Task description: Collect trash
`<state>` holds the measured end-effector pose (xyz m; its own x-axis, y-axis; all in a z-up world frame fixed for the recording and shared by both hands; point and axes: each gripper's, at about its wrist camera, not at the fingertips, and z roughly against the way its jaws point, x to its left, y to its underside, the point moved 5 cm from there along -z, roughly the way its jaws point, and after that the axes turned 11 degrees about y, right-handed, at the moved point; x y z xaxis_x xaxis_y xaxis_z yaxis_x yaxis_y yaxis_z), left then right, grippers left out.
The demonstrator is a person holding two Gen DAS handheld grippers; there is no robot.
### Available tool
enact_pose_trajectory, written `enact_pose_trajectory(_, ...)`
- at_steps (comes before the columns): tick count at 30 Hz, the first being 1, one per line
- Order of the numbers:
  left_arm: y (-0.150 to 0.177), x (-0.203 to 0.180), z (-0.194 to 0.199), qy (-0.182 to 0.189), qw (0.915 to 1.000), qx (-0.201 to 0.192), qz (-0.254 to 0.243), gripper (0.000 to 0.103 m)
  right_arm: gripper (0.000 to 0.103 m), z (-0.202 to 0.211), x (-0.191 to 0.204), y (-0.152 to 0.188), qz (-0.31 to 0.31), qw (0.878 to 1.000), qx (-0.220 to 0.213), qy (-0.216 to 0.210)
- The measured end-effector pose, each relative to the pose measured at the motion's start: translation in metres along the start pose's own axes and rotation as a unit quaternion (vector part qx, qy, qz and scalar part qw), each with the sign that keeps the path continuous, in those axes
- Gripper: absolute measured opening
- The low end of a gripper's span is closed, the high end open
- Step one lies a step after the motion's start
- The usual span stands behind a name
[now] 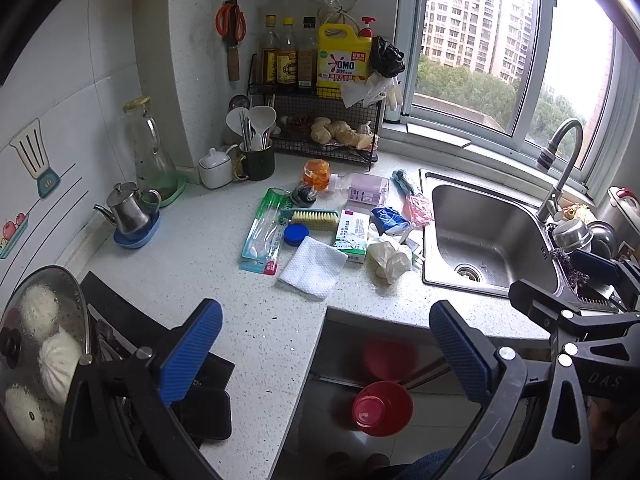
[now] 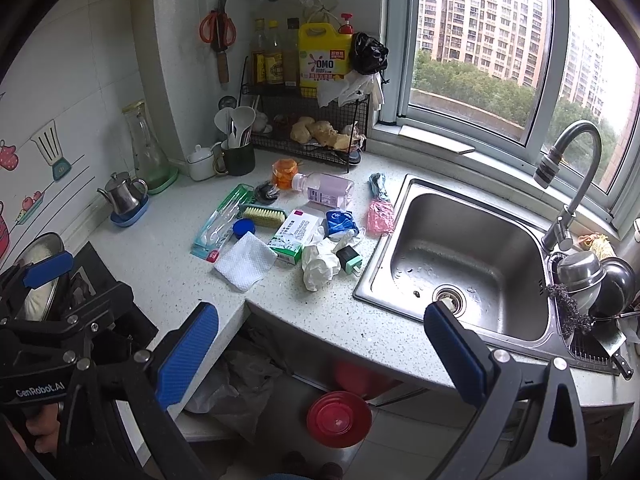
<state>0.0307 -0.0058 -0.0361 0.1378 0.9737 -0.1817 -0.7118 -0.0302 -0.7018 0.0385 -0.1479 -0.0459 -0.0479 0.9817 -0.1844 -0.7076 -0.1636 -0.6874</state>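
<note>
Both the left gripper [image 1: 326, 354] and the right gripper [image 2: 322, 354] are held wide open and empty, short of the counter edge. The crumpled tissue [image 2: 320, 266] lies at 12 o'clock, touching the green-and-white box [image 2: 294, 240] and the black charger [image 2: 349, 259]. A neighbour could be pinched along with it, since the pile is tightly packed.

We held both grippers side by side at about the same height, each pointing forward and tilted downward. Our left gripper [image 1: 326, 354] had its blue-padded fingers [image 1: 192, 354] spread wide with nothing between them. Our right gripper [image 2: 320, 356] was likewise spread wide and empty, its pads [image 2: 458, 354] well apart. Our left hand [image 2: 40, 420] wrapped its gripper's handle.
</note>
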Motion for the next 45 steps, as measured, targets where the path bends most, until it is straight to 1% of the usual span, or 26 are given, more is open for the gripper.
enact_pose_trajectory(12,0.006,-0.002,0.002,-0.011,0.9999,0.005,-0.005,0.103,0.103,-0.002,0.001,0.003,-0.001,1.000,0.009,-0.016)
enact_pose_trajectory(24,0.008,0.000,0.003,-0.011,0.9999,0.005,-0.005,0.103,0.103,-0.002,0.002,0.005,0.005,0.999,0.017,-0.032)
enact_pose_trajectory(31,0.011,-0.002,0.002,-0.017,0.9998,0.007,-0.006,0.103,0.103,-0.002,0.002,0.006,0.012,0.999,0.019,-0.032)
enact_pose_trajectory(38,0.011,-0.006,0.000,-0.016,0.9997,0.008,-0.014,0.103,0.103,-0.003,0.002,0.005,0.015,0.999,0.019,-0.036)
enact_pose_trajectory(45,0.010,-0.008,-0.003,-0.013,0.9998,0.011,-0.012,0.103,0.103,-0.005,0.002,0.005,0.018,0.999,0.024,-0.039)
